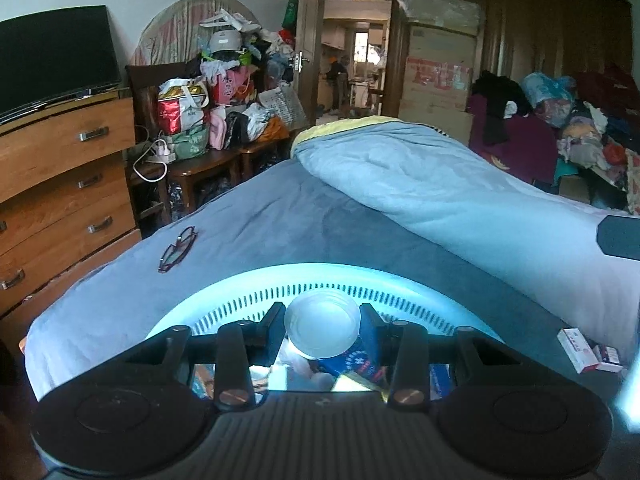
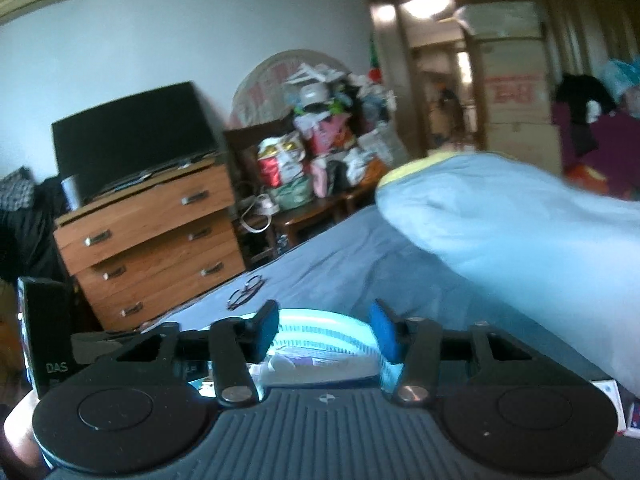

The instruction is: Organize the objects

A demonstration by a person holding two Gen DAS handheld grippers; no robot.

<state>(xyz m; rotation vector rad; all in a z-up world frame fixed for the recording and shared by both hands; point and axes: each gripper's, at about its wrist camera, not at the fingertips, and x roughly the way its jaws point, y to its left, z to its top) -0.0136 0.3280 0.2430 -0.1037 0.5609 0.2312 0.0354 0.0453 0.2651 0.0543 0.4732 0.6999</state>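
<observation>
Left gripper (image 1: 322, 330): your fingers clamp the white-capped bottle (image 1: 322, 328) above the basket (image 1: 224, 292)
Right gripper (image 2: 325, 330): fingers wide, empty
Risk: tilted bottle could slip sideways

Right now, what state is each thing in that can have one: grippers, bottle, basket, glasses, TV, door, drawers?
left gripper: shut on the white-capped bottle, over the basket
right gripper: open, holding nothing
basket: on the bed, holding items
glasses: lying on the bed, arms folded
TV: screen dark
door: open
dresser drawers: closed
</observation>
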